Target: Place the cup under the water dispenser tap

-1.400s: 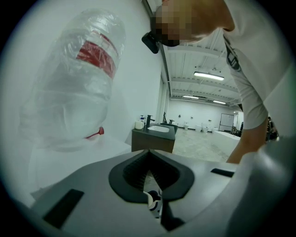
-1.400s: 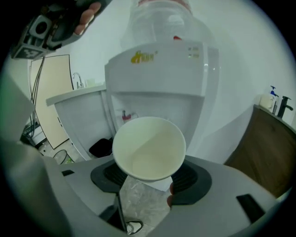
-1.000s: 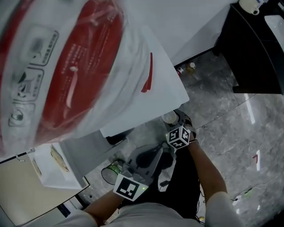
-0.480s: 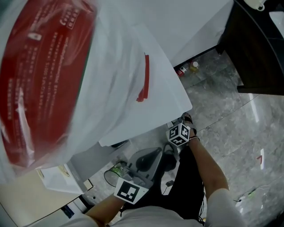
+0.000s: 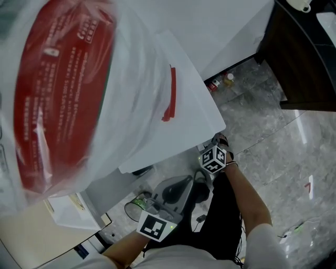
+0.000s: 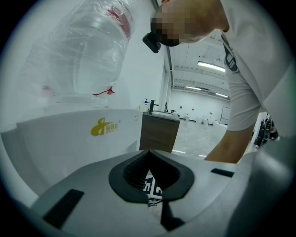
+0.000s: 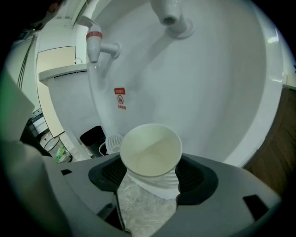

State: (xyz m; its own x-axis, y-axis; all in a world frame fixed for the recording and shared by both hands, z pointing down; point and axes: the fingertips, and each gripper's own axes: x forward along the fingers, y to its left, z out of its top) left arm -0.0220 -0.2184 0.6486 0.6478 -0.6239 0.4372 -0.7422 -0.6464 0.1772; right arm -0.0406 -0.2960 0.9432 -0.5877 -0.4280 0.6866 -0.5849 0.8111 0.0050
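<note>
**Right hand-held gripper (image 7: 152, 176) has pushed the white paper cup (image 7: 150, 155) in toward the taps**

Compared with a second ago, the cup's rim no longer shows in the head view. It has passed beneath the flat top of the white water dispenser (image 5: 194, 121), and only the gripper's marker cube remains visible right of centre.

In the right gripper view the jaws are clamped on the cup's lower wall, holding it in the air with its mouth tipped toward the camera. The paper looks ridged where the pads press. At the frame's lower left, just beside the cup, sits a white slotted drip tray (image 7: 111, 142). Higher up are a red-collared white tap (image 7: 95, 44) at upper left and a plain white tap (image 7: 167, 13) at top centre. The cup is under neither spout yet.

The left hand-held gripper (image 6: 149, 159) has its jaws together on nothing. It hangs low at the bottom centre of the head view, apart from the dispenser.

Three things could go wrong from here. Thin paper pinched this hard may buckle. A tilted cup let go above the tray would likely tip over. Stopping short of the spout line would send water past the rim. The large clear water bottle with a red label (image 5: 58, 89) blocks much of the head view, so alignment rests on the right gripper view.
</note>
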